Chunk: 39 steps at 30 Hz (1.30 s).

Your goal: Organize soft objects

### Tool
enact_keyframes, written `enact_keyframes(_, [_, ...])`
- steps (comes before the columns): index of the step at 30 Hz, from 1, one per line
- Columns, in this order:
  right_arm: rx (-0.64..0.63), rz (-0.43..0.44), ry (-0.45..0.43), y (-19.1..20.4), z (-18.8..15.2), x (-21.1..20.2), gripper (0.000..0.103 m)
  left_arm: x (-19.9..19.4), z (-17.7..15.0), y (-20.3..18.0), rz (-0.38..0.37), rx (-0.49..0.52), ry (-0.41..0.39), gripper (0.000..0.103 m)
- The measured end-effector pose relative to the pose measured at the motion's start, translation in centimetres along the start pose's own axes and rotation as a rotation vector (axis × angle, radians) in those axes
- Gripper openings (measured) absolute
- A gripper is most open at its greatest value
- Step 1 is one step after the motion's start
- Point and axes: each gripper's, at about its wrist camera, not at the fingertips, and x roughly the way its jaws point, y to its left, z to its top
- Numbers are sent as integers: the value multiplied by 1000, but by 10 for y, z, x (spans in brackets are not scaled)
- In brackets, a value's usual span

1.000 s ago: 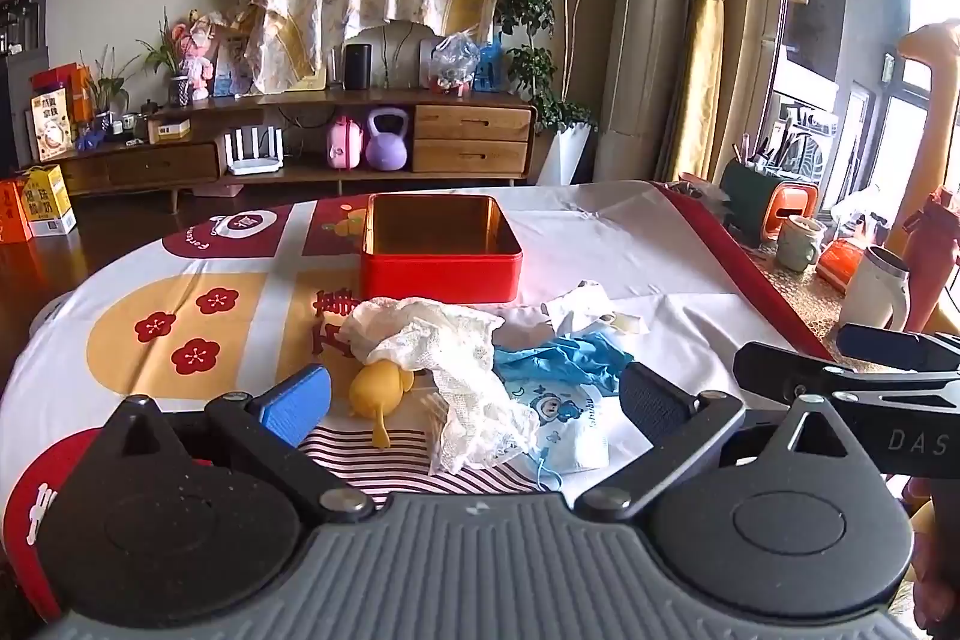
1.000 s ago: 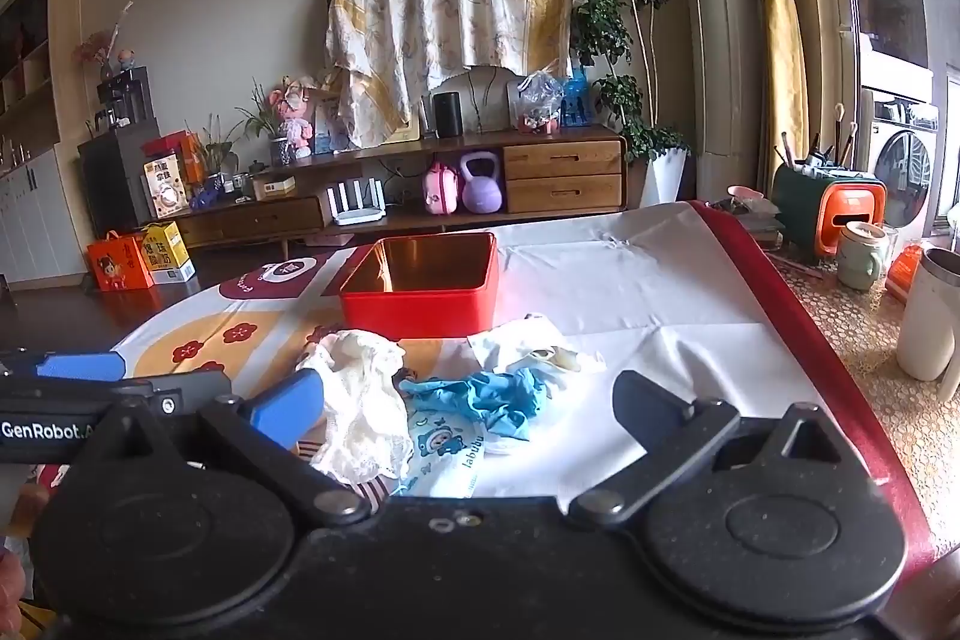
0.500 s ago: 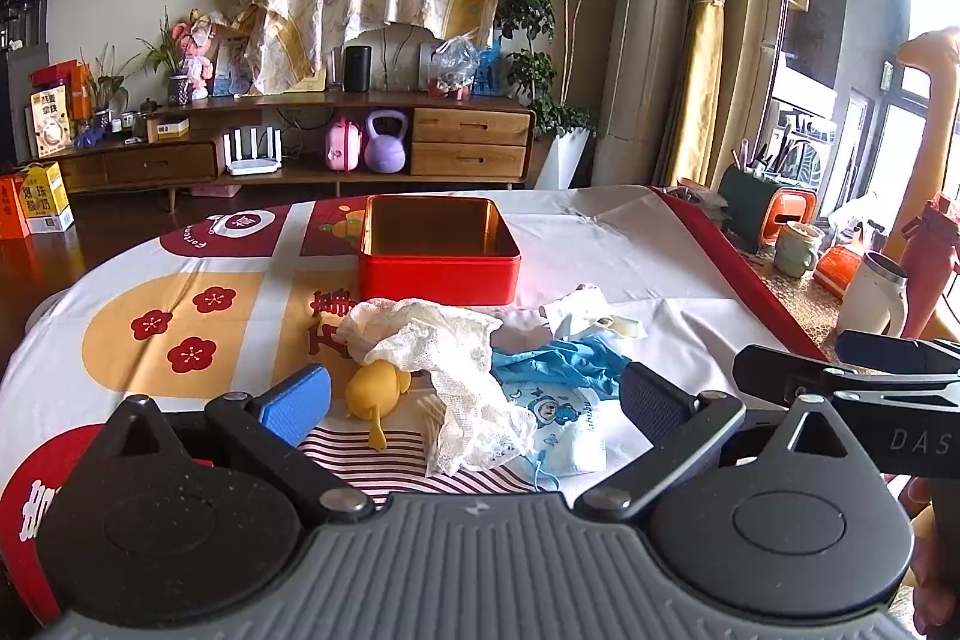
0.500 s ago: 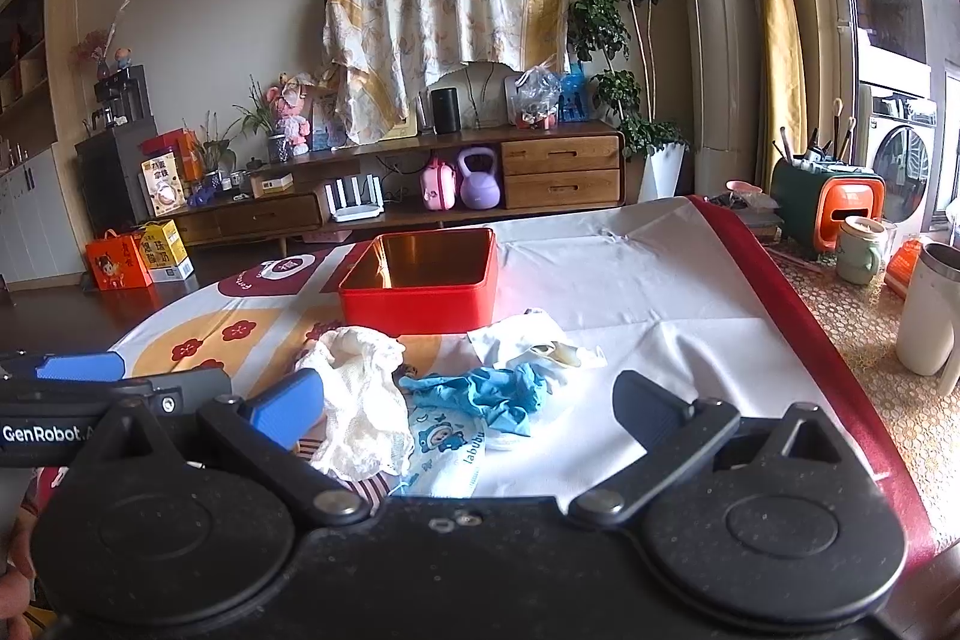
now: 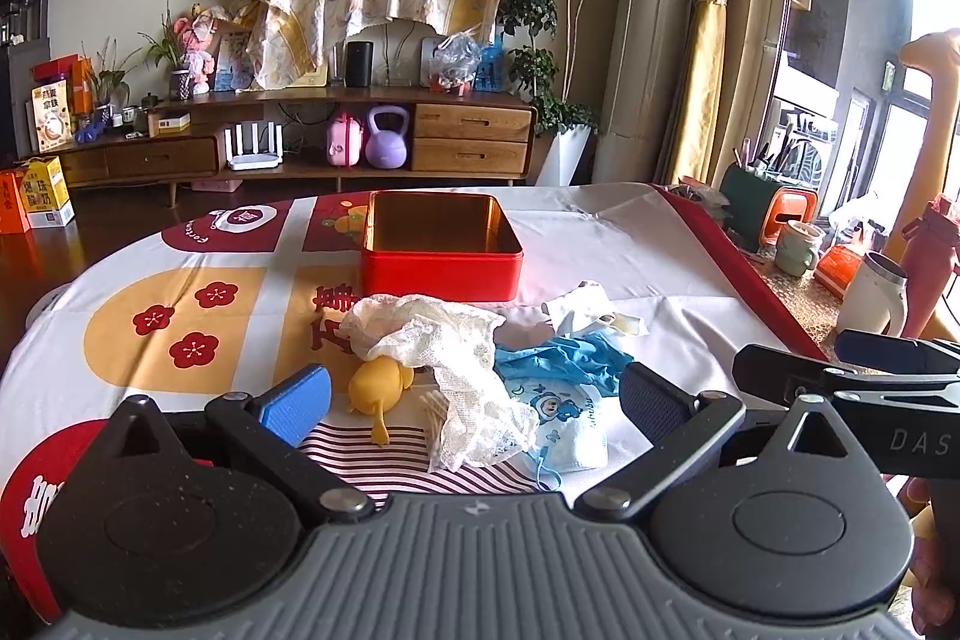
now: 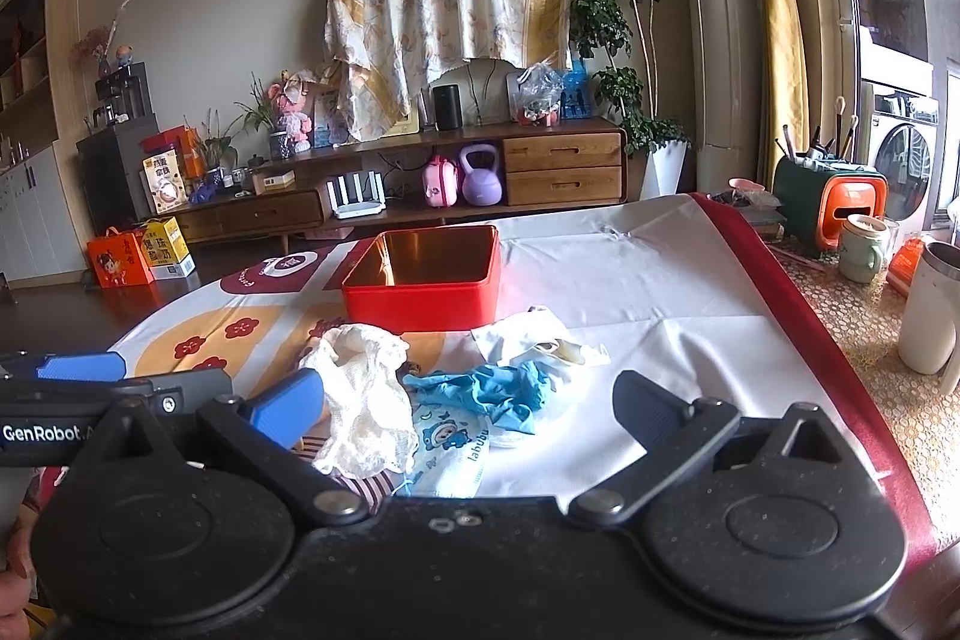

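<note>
Beyond my two wide-open, empty grippers (image 5: pixel 474 397) (image 6: pixel 468 403), the red square tin (image 5: pixel 441 244) sits empty; the crumpled soft cloths (image 5: pixel 447 358) lie unsorted on the worktop (image 5: pixel 660 244).

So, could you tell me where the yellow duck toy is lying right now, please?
In the left wrist view the yellow duck toy lies on the tablecloth, partly tucked under the white lace cloth, nearer than the red tin.

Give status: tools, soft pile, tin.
Left tool and right tool open, empty, short of pile. Lace cloth, blue glove, mask heaped on table. Red tin empty, path unblocked.
</note>
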Motion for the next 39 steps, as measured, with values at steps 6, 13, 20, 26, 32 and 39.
enact_keyframes(6, [0,0,1,1,0,0,103,-1,-4,3,-1,-2,1,103])
enact_keyframes(13, [-1,0,0,2,0,-1,103,-1,5,-3,-6,-6,10,103])
enact_keyframes(20, [-2,1,0,4,0,-1,103,-1,6,-2,-15,-16,17,103])
enact_keyframes(26, [-1,1,-1,4,0,-1,103,-1,6,-2,-15,-16,17,103])
enact_keyframes(32, [-1,1,-1,4,0,0,103,-1,6,-3,-15,-16,18,103])
enact_keyframes(39, [-3,2,-2,3,1,0,102,-1,7,-2,-14,-16,19,103])
